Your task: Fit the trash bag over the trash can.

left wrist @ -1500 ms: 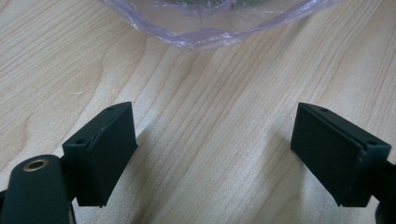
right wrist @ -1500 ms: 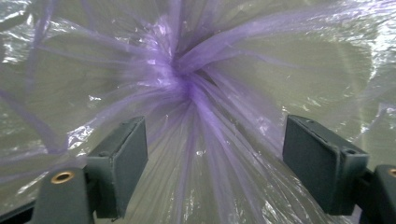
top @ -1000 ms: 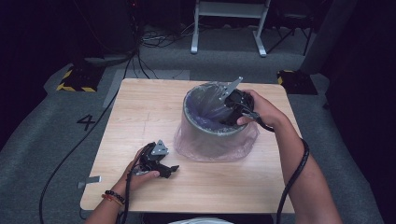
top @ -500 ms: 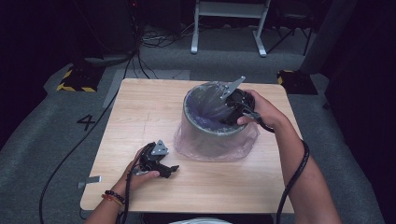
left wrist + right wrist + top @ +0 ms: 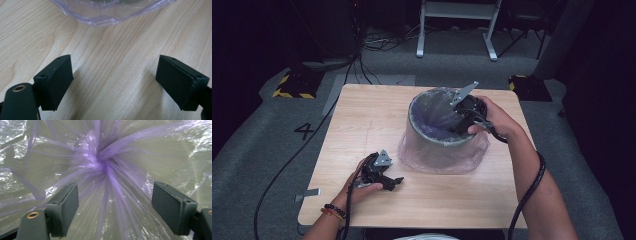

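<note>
From the high view, a pale wooden bench (image 5: 362,120) carries a grey round bin (image 5: 439,142) lined with a thin purple plastic bag (image 5: 437,117), whose loose edge drapes down the outside of the bin onto the wood. The right hand-held gripper (image 5: 458,125) reaches down into the mouth of the bin, at the side nearest the person's right arm. The left hand-held gripper (image 5: 394,181) rests low on the bench, near the front left of the bin and apart from it. Against the pictures from a second ago nothing has shifted: both hands, the bin and the bag sit just as they did, so the work looks paused with the bag not yet gripped. In the left gripper view, its jaws stand wide with bare wood between them, and the draped bag edge (image 5: 107,15) lies ahead, untouched. In the right gripper view, its jaws also stand wide, holding nothing; between and beyond them the bag's gathered, pleated bottom (image 5: 100,160) faces the camera, inside the bin. A likely next step is pressing or pinching that liner.
</note>
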A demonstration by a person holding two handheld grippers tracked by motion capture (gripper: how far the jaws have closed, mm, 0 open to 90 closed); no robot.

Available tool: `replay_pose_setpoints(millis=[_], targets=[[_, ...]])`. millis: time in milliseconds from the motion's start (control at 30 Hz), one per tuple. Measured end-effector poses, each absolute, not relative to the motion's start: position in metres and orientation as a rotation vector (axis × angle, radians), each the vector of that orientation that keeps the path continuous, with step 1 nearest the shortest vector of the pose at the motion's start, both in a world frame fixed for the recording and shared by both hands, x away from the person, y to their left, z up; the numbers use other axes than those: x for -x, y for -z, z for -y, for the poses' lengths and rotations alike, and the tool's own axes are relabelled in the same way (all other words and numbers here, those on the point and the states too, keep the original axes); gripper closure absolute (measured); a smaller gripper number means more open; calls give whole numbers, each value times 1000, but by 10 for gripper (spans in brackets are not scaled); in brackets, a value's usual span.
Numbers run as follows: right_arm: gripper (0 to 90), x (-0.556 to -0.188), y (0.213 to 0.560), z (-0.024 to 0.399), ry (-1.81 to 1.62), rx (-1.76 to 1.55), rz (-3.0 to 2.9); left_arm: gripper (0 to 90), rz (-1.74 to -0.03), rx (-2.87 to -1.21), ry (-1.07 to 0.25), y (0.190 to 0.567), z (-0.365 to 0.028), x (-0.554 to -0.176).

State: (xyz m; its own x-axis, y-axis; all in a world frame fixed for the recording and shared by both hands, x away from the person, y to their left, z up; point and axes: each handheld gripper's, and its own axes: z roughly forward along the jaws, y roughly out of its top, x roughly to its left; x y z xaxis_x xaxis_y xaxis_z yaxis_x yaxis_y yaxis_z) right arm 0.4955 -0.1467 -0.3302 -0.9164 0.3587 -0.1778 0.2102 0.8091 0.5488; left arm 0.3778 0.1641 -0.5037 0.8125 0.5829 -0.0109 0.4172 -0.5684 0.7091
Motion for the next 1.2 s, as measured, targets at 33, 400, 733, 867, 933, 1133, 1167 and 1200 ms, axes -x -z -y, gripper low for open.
replay_pose_setpoints(millis=[33,400,733,867,933,1133,1167,1200], targets=[[220,-496,330,147,-781,-439,-2721,139,-731,-2257,-290,504,-164,-378],[217,-492,328,148,-801,-437,-2704,139,-731,-2257,-290,504,-164,-378],[209,-487,322,150,-829,-441,-2667,140,-730,-2257,-290,504,-164,-378],[207,-484,318,152,-840,-436,-2657,139,-731,-2257,-290,504,-164,-378],[206,-483,317,153,-849,-442,-2648,139,-732,-2257,-290,504,-164,-378],[198,-481,313,157,-873,-452,-2626,139,-731,-2257,-291,504,-164,-378],[198,-480,313,158,-879,-454,-2617,140,-731,-2257,-290,504,-164,-378],[198,-480,312,158,-887,-458,-2613,139,-731,-2257,-290,504,-164,-378]])
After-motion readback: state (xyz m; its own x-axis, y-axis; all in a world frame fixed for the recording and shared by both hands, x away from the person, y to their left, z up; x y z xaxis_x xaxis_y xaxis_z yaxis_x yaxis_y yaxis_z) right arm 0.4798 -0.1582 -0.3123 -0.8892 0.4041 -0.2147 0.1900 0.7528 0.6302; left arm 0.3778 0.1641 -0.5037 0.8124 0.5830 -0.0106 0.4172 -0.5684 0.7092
